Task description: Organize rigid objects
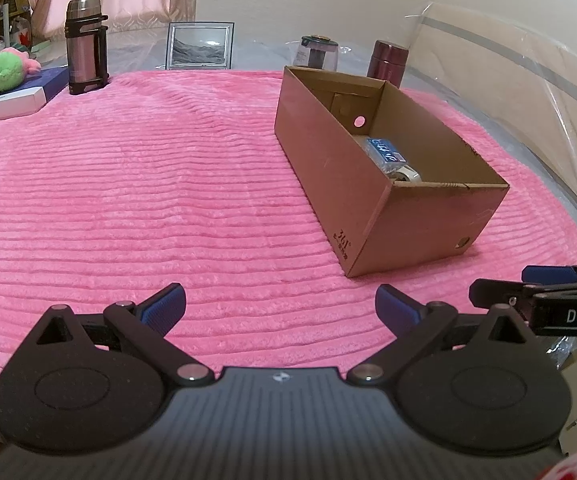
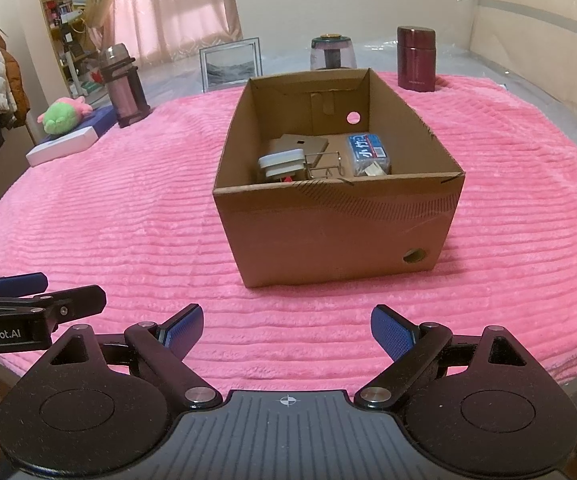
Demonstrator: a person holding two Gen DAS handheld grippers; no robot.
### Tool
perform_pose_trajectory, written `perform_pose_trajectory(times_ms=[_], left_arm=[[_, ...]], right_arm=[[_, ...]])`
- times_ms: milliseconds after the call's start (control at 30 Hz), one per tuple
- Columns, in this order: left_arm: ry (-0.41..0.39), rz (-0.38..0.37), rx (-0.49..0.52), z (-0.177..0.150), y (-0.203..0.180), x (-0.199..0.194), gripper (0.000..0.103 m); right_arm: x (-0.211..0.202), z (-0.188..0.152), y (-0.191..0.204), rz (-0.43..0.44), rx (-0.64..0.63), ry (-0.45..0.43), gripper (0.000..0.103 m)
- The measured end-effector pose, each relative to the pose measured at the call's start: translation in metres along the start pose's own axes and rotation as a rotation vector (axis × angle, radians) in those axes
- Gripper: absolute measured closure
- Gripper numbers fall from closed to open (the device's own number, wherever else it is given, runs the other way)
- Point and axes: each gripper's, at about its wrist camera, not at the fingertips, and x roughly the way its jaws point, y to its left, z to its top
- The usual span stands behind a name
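Note:
An open cardboard box (image 2: 340,232) (image 1: 328,152) stands on the pink ribbed blanket (image 2: 128,220) (image 1: 148,180). Inside it lie a blue packet (image 2: 366,152) (image 1: 386,154), a white and grey block (image 2: 282,162), a wire clip (image 2: 324,166) and a flat brown card (image 2: 302,144). My right gripper (image 2: 286,330) hovers open just short of the box's near wall, nothing between its fingers. My left gripper (image 1: 280,308) hangs open over bare blanket, to the left of the box. Each gripper shows at the edge of the other's view.
Along the far edge stand a pink thermos with a black handle (image 1: 86,46) (image 2: 124,88), a framed picture (image 1: 200,46) (image 2: 230,64), a glass jar (image 2: 332,54) and a maroon flask (image 2: 416,58). A green plush (image 2: 62,116) lies on a flat white box (image 2: 64,148) at far left. Clear plastic sheeting (image 1: 528,80) lines the right side.

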Motion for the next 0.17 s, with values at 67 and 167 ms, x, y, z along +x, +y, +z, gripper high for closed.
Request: perform_pose_trajectory(times_ms=[67,167], left_arm=[[-0.006,-0.003,-0.002,-0.0011,0.0005,0.0005,0.003],[-0.011,-0.011,-0.006,-0.0013,0.0022,0.0004,0.003]], right_arm=[[0.0017,-0.0009,-0.0003,0.0,-0.001,0.002,0.015],[0.004,-0.0027,-0.0005,0.0,0.0,0.007,0.015]])
